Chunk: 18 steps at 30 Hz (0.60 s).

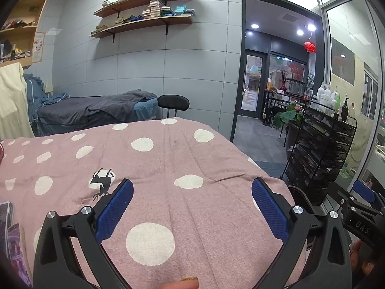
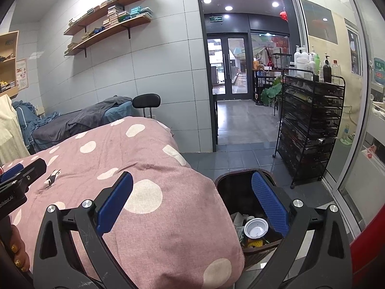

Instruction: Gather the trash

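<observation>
Across the pink dotted bed cover (image 1: 192, 144), saw no loose litter in either view. Held the left gripper (image 1: 192, 183) above that cover with jaws spread wide and nothing between them. Held the right gripper (image 2: 192, 175) likewise released and empty, over the bed's corner and partly over the trash bin (image 2: 237, 192). Found the only visible trash already inside that bin, on the floor just beside the bed: a white cup lid (image 2: 255, 227) on top of paper scraps and a yellow wrapper, below the right gripper's outer finger. Noted two flat glossy items (image 1: 14, 240) at the cover's left edge, possibly phones; could not tell for certain.

Judged the main risk as a mistaken pick: taking those glossy items for rubbish and binning something of value. Judged a second risk in the soft cover: closing low on it would pinch fabric, drag the cover and hide or scatter small pieces. Saw the two grippers side by side, near each other, so swinging either inward could knock them together. Reckoned too that a reach toward the floor could bump the bin's rim and tip it, or catch the black wire cart (image 2: 310, 125) standing behind it.
</observation>
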Each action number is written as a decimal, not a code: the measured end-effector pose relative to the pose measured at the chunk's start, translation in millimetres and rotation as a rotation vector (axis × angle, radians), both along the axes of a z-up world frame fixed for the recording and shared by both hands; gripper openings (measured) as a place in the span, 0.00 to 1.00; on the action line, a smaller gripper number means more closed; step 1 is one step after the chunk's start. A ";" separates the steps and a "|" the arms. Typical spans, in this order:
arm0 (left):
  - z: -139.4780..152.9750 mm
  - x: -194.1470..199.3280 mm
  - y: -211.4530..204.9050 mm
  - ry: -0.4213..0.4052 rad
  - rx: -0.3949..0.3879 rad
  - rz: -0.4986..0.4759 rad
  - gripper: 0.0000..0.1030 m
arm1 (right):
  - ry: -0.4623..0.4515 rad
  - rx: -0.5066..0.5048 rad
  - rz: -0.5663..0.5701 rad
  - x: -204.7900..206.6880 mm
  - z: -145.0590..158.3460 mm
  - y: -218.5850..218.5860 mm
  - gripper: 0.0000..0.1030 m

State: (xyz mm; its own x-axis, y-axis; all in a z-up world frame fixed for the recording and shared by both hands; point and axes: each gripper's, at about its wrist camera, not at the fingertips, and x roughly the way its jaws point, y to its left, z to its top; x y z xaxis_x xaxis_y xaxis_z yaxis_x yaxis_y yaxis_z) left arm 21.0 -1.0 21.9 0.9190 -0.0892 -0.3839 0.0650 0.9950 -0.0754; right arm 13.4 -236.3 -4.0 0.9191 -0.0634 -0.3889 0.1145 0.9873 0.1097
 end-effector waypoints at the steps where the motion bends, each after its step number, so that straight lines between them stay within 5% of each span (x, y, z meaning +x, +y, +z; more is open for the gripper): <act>1: 0.0 -0.1 0.3 -0.001 0.000 -0.002 0.94 | 0.000 0.000 0.000 0.3 0.2 0.1 0.95; 18: 1.3 -1.4 -1.8 0.000 0.006 -0.014 0.94 | 0.001 0.007 -0.003 0.6 -0.9 -2.5 0.95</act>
State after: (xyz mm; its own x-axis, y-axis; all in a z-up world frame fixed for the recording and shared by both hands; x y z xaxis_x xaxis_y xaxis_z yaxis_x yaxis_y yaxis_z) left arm 19.6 -2.8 23.2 0.9178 -0.0996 -0.3843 0.0790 0.9945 -0.0691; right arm 14.0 -238.8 -4.9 0.9185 -0.0632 -0.3904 0.1175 0.9862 0.1169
